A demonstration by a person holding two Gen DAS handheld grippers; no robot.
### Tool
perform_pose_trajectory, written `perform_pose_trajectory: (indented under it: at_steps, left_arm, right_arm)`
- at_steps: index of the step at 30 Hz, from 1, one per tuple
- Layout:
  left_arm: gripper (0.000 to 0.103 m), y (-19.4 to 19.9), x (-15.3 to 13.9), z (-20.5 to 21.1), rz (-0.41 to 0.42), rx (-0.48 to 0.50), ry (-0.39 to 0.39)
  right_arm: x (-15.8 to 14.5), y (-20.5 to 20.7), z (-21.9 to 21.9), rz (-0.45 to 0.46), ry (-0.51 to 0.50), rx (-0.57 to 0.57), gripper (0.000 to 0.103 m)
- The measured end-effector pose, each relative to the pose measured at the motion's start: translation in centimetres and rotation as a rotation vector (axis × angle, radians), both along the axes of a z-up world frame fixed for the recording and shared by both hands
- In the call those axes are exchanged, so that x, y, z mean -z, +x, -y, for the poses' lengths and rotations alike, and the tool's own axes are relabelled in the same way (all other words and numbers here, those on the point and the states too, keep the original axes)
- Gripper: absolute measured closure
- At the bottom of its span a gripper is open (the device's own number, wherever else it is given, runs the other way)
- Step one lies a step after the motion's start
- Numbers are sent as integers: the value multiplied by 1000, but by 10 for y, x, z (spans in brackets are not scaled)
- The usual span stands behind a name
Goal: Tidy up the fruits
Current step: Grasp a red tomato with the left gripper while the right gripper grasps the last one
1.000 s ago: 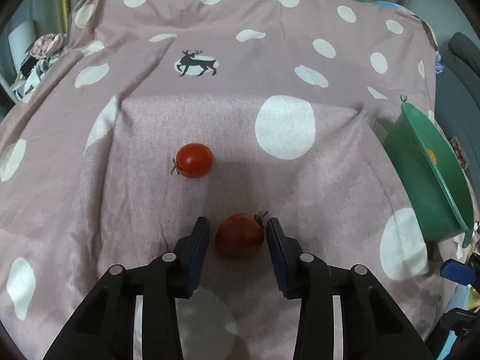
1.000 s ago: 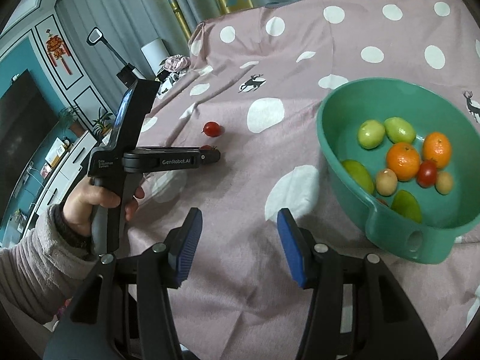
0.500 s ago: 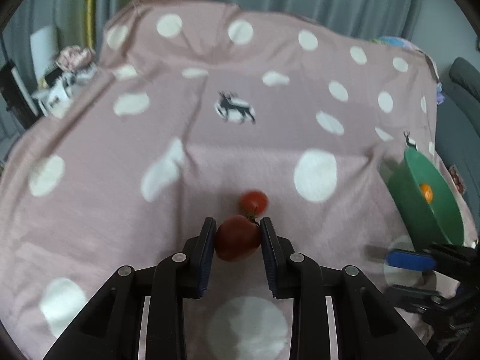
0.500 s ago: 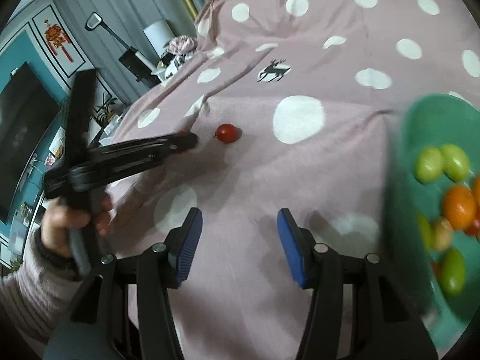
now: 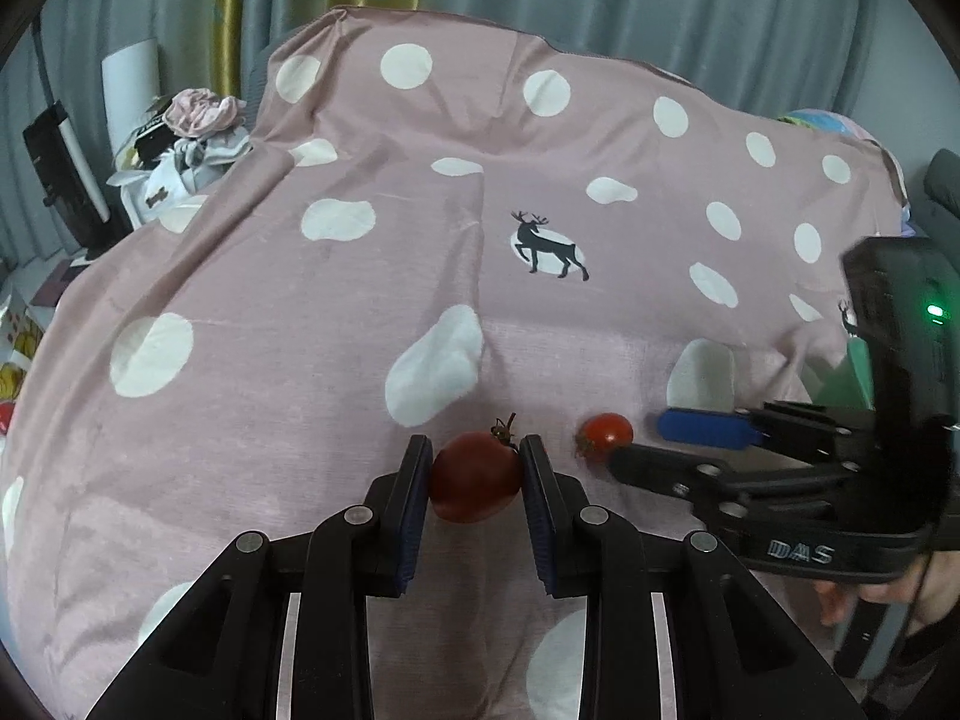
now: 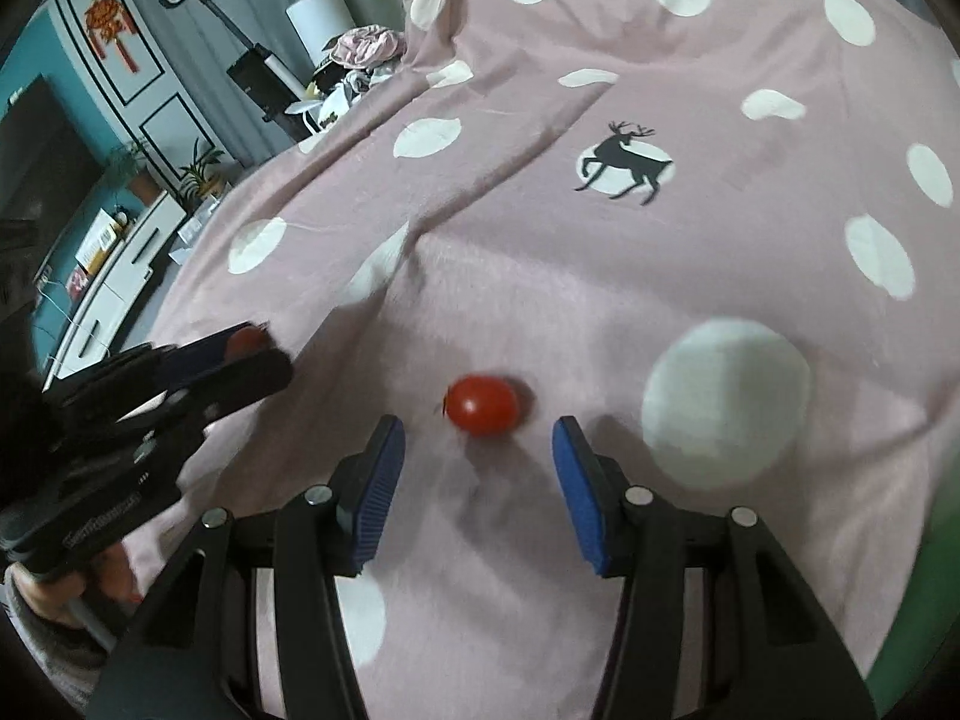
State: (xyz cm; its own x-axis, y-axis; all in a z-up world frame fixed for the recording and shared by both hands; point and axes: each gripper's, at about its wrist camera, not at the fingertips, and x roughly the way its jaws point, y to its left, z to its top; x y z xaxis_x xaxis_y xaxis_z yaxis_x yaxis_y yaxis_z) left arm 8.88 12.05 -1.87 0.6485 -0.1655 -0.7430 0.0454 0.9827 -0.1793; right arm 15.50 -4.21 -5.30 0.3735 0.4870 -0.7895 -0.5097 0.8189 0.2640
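My left gripper (image 5: 476, 462) is shut on a dark red tomato (image 5: 474, 485) with a stem, held above the pink dotted cloth (image 5: 300, 360). A small bright red tomato (image 5: 605, 435) lies on the cloth just to its right. In the right wrist view this small tomato (image 6: 483, 403) lies just ahead of my open right gripper (image 6: 478, 444), between the lines of its two blue pads. The left gripper (image 6: 252, 354) with its tomato shows at the left there. The right gripper (image 5: 660, 438) shows at the right in the left wrist view.
The green bowl is only a sliver behind the right gripper (image 5: 852, 378) and a green blur at the right edge (image 6: 942, 570). Clutter and a white lamp (image 5: 129, 90) stand beyond the cloth's far left edge.
My left gripper closed on the dark tomato and lifted it. My right gripper swung away from the bowl to the small tomato, which now lies just before its open fingers.
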Motion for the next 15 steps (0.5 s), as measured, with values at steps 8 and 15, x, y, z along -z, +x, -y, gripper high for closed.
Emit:
perform_pose_trajectory:
  at_steps: [8,15]
  left_arm:
    - [73,-1,-1,0,3,10,-7]
    - [73,-5,-4,3,3,12,-2]
  right_arm:
    - [8,13,-10,-20,-12,1,63]
    - [13,11,-7,-31,-6,21,73]
